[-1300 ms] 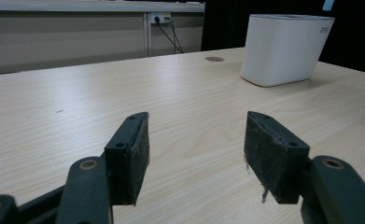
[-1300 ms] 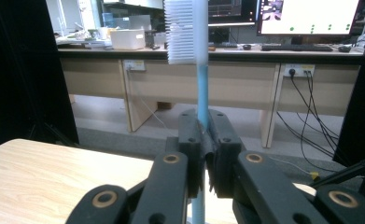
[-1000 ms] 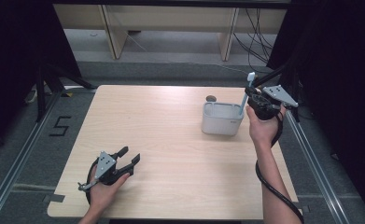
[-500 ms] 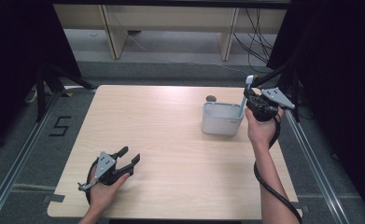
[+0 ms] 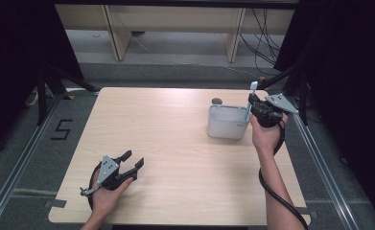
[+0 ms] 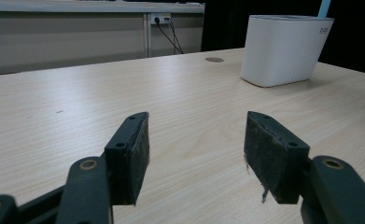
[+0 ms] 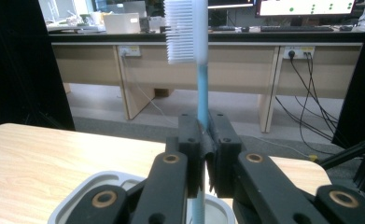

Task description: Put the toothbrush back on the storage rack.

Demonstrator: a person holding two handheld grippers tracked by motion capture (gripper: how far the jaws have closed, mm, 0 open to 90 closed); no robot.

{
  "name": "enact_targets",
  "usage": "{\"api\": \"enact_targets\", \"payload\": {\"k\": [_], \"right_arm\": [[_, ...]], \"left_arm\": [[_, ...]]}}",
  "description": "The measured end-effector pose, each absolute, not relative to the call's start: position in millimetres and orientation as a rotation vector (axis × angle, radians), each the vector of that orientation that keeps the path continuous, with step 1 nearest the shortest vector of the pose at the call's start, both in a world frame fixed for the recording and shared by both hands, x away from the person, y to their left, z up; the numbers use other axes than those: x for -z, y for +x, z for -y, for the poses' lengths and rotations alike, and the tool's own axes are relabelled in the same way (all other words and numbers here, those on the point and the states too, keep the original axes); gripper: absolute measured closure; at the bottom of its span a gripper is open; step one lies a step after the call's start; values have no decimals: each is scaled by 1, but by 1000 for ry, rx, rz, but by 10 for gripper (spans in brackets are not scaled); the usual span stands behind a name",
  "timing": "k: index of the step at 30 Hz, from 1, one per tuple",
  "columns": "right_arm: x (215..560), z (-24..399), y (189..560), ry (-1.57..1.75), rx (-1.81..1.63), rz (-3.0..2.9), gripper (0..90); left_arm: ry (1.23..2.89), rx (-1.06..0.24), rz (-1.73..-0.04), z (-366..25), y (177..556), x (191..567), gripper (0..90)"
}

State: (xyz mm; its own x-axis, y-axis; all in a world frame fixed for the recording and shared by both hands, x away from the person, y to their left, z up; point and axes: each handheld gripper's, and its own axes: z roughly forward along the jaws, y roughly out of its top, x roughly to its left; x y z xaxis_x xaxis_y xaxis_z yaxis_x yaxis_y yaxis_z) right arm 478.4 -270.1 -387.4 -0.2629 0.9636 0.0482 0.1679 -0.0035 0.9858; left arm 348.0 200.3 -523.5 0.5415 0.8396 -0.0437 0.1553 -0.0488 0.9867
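Note:
A blue-and-white toothbrush [image 7: 200, 79] stands upright, bristles at the top, its lower end down in a white holder cup [image 5: 226, 122] at the table's right. My right gripper [image 5: 251, 106] is shut on the toothbrush handle [image 5: 248, 109], just over the cup's right rim. In the right gripper view the two jaws pinch the blue handle and the cup's rim [image 7: 84, 183] lies below. My left gripper [image 5: 133, 160] rests low at the table's front left, open with nothing between its pads [image 6: 132, 154]. The cup [image 6: 283, 49] stands far ahead of it.
The light wooden table [image 5: 166, 134] has a small round grommet [image 5: 217, 101] just behind the cup. Metal rails run along both sides of the table. A cable trails from the right gripper down along the forearm.
The right gripper with the toothbrush has shifted only slightly over the cup. The left gripper has stayed where it was.

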Motion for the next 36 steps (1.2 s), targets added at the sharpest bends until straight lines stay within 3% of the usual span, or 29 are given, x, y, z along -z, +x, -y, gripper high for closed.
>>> {"api": "enact_targets", "payload": {"k": [36], "right_arm": [[419,267,480,1259,-1305,-1555,855]], "left_arm": [[1545,-692,-883,-200,348,524,401]]}}
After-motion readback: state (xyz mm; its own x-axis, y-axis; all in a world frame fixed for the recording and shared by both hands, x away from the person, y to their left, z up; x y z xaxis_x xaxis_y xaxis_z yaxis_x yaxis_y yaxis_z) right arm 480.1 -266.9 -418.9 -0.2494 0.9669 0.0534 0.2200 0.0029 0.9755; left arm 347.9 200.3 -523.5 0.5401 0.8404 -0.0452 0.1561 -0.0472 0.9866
